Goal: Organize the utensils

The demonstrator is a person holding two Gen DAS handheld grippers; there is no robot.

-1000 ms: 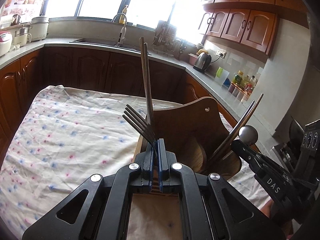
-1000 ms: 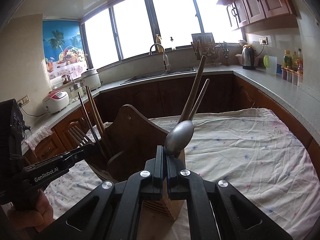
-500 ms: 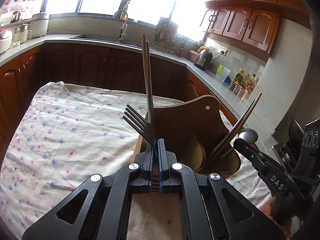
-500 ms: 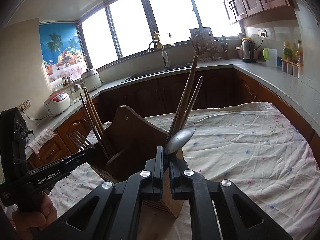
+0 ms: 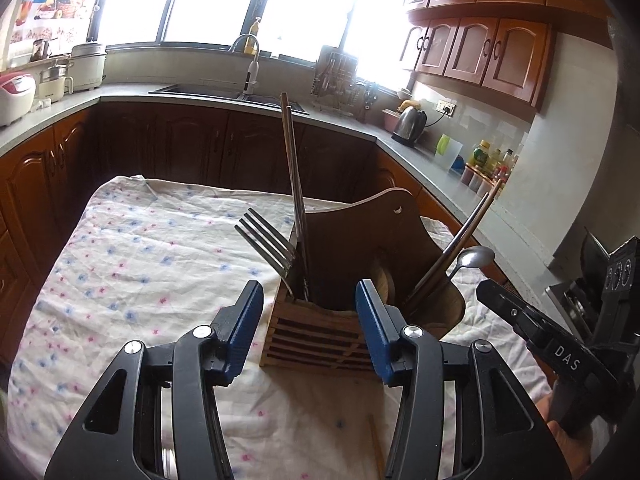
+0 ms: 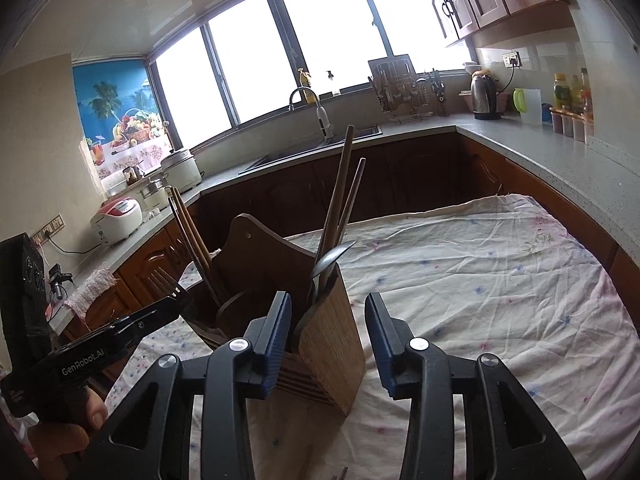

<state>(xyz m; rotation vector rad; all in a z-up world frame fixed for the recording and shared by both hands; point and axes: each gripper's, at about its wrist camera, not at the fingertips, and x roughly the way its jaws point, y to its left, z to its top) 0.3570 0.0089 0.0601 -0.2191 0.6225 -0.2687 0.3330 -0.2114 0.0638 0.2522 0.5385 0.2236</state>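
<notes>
A wooden utensil holder (image 5: pixel 320 336) (image 6: pixel 328 336) with a tall curved back stands on the flowered tablecloth (image 5: pixel 132 264). A metal fork (image 5: pixel 266 246) and a pair of chopsticks (image 5: pixel 294 184) stand in its left slot. A metal spoon (image 5: pixel 474 258) (image 6: pixel 332 258) and another pair of chopsticks (image 6: pixel 340 200) stand in its right slot. My left gripper (image 5: pixel 310 320) is open and empty just in front of the holder. My right gripper (image 6: pixel 328 340) is open and empty, its jaws either side of the holder's near corner.
The table (image 6: pixel 500 280) sits inside a U-shaped kitchen counter (image 5: pixel 200 98) with a sink, a kettle (image 5: pixel 410 124), rice cookers (image 6: pixel 120 220) and bottles. A thin wooden stick (image 5: pixel 374 452) lies on the cloth below my left gripper.
My left gripper opened and let go of the fork, which now stands in the holder. My right gripper opened and let go of the spoon, which now stands in the right slot.
</notes>
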